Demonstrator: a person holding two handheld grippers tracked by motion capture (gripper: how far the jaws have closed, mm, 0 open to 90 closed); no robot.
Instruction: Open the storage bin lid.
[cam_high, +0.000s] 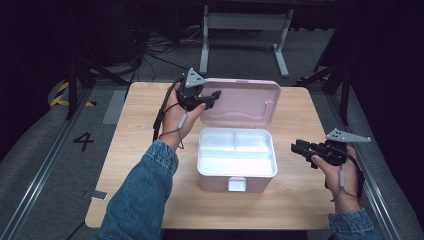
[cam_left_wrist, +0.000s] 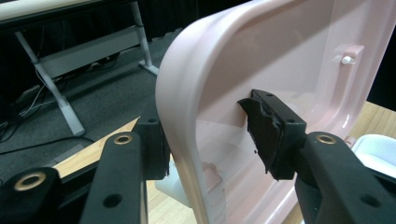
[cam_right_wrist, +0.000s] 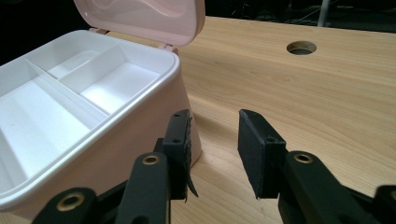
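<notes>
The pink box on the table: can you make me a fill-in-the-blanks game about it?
1. The pink box's lid stands ____.
2. The left gripper has its jaws around the lid's ____.
3. The white tray inside the box has ____ compartments.
4. The right gripper holds ____.

Missing words: open; edge; three; nothing

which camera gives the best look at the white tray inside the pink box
The high view: it looks straight down on the whole white tray and its three compartments. The right gripper view shows the tray obliquely, cut off at the left. The left gripper view catches a corner.
</notes>
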